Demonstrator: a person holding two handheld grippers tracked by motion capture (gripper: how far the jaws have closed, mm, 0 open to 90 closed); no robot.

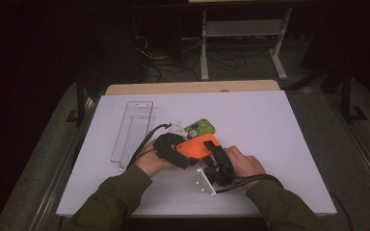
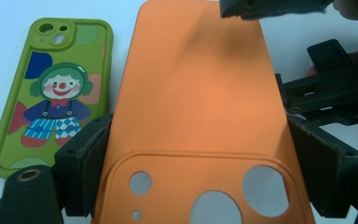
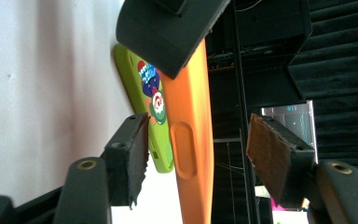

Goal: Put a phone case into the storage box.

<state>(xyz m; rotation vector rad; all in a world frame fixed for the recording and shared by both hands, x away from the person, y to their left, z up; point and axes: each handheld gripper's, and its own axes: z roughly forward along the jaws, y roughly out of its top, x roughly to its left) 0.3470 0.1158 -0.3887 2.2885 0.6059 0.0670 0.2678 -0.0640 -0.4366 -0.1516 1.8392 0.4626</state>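
The left tool point(image 2: 191, 158) is clamped across the smooth orange silicone phone case point(image 2: 200, 107), lifted above the white counter point(image 1: 270, 125). The right tool point(image 3: 198, 154) stands unclenched around its edge; next, pinch that edge firmly.

Both tongs on orange case point(image 1: 200, 147), beside green case point(image 1: 200, 127).

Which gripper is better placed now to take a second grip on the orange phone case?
The right gripper: its open jaws already stand either side of the orange case, while the left gripper is shut on it.
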